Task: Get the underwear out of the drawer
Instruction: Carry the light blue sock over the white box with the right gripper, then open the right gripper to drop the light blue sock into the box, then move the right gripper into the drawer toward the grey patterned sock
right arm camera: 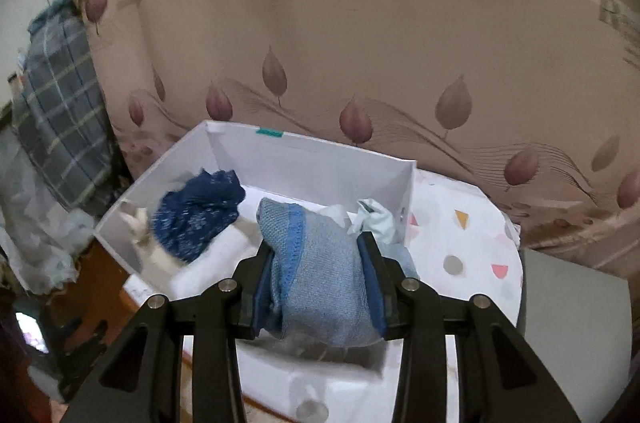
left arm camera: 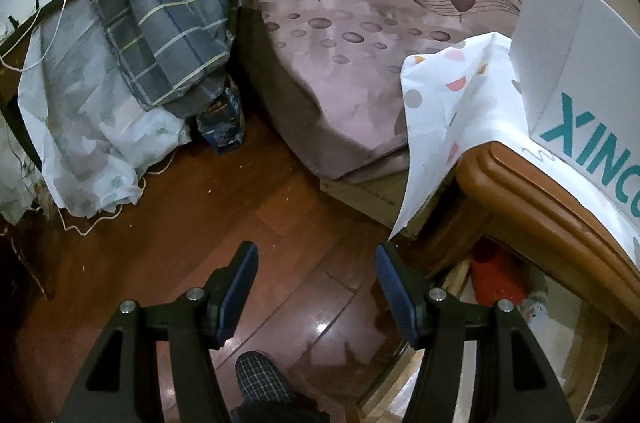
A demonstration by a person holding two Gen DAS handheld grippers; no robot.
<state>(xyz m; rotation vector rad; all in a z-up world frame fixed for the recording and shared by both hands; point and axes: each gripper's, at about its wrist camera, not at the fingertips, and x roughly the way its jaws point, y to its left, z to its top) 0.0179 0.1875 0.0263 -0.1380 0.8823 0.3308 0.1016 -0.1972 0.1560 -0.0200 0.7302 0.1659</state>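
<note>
My right gripper (right arm camera: 318,243) is shut on a light blue knitted underwear (right arm camera: 316,271) with a brighter blue band, held over the near edge of a white cardboard box (right arm camera: 312,163). A dark blue speckled garment (right arm camera: 196,215) and a pale green-white piece (right arm camera: 372,217) lie in the box. My left gripper (left arm camera: 316,257) is open and empty above the wooden floor. The box (left arm camera: 576,95) with teal letters shows at the right of the left wrist view, on a brown cabinet top (left arm camera: 532,199). An open drawer (left arm camera: 500,287) below holds something red.
A bed with a pink leaf-print sheet (left arm camera: 360,71) fills the background. A grey plaid blanket (left arm camera: 172,7) and white cloth (left arm camera: 88,127) are heaped at the left. A white dotted cloth (right arm camera: 468,247) covers the cabinet top. A plaid slipper (left arm camera: 260,379) is on the floor.
</note>
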